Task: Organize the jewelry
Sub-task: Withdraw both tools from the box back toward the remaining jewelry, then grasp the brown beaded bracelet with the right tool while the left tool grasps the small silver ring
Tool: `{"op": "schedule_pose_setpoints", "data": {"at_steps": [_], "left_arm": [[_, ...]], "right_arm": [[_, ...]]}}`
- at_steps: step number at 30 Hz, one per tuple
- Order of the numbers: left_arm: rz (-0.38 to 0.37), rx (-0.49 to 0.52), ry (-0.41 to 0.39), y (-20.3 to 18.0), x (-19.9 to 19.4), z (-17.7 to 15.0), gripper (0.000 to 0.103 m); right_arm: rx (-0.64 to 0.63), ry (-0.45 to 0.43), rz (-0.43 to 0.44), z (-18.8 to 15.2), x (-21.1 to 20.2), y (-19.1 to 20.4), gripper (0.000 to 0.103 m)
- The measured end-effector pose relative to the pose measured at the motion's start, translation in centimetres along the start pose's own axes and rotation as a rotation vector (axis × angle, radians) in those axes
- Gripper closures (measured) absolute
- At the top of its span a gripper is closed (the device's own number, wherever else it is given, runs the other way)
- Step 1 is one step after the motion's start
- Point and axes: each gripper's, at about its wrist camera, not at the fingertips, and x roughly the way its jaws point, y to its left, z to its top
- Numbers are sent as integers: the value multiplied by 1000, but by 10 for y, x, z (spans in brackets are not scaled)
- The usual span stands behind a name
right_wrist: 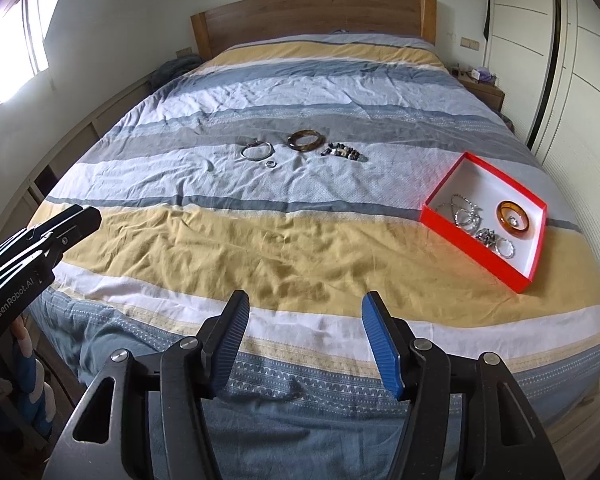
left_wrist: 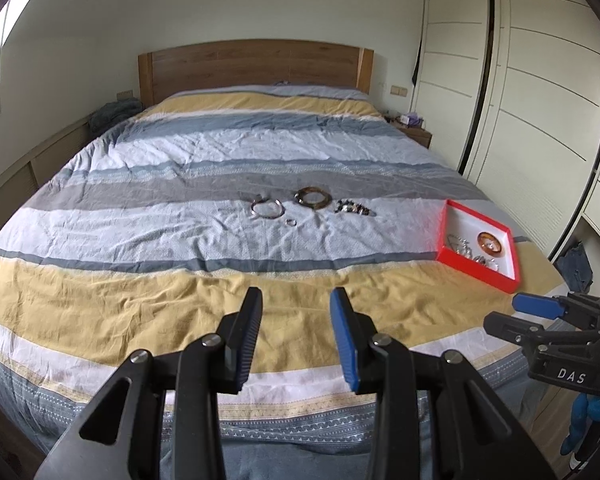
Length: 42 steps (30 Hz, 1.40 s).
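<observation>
Loose jewelry lies mid-bed: a silver bangle [left_wrist: 267,209] [right_wrist: 256,150], a small ring [left_wrist: 291,222] [right_wrist: 270,164], a brown bangle [left_wrist: 313,197] [right_wrist: 305,139] and a beaded bracelet [left_wrist: 353,208] [right_wrist: 342,153]. A red box [left_wrist: 478,273] [right_wrist: 478,258] with a white inside sits at the right, holding an amber bangle [left_wrist: 490,243] [right_wrist: 513,217] and several silver pieces [right_wrist: 466,216]. My left gripper [left_wrist: 296,304] hangs open and empty over the yellow stripe at the bed's foot. My right gripper [right_wrist: 305,308] is open and empty too, well short of the jewelry.
A striped duvet [left_wrist: 172,272] [right_wrist: 220,248] covers the bed, with a wooden headboard [left_wrist: 256,64] behind. White wardrobe doors [left_wrist: 540,80] line the right side. A bedside table [right_wrist: 482,90] stands by the headboard. The other gripper shows at each view's edge.
</observation>
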Motion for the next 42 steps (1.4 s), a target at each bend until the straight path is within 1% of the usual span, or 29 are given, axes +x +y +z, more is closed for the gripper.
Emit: {"op": "schedule_pose_setpoints", "data": {"at_steps": [7,13,15,19,24,27,30,35,39,42], "left_arm": [[11,-1,74,11,43,0,70],[28,-53,122,36,94,13,70],[31,-70,127,43,110,20,70],[12,-89,128,49,148,39,70],[-46,-122,144,48,206,60,70],[-62,-140,159,48,243,68,70],[-75,-157,168,47,272,73,70],[-95,-136,186,41,319,77,70],[-117,-115,200,34,346,76,70],[-110,-106,211,31,361,76,70]], "right_arm": [[-26,34,25,12,31,0,45],[-55,56,47,32,65,-3,45],[-62,57,58,42,79,-6,45],[-78,47,72,67,112,-12,45],[-71,18,88,108,156,-26,45],[-80,7,87,134,185,-36,45],[-94,2,83,158,216,-46,45],[-123,6,71,190,269,-59,42],[-146,8,71,204,301,-63,41],[-158,11,72,211,321,-63,40]]}}
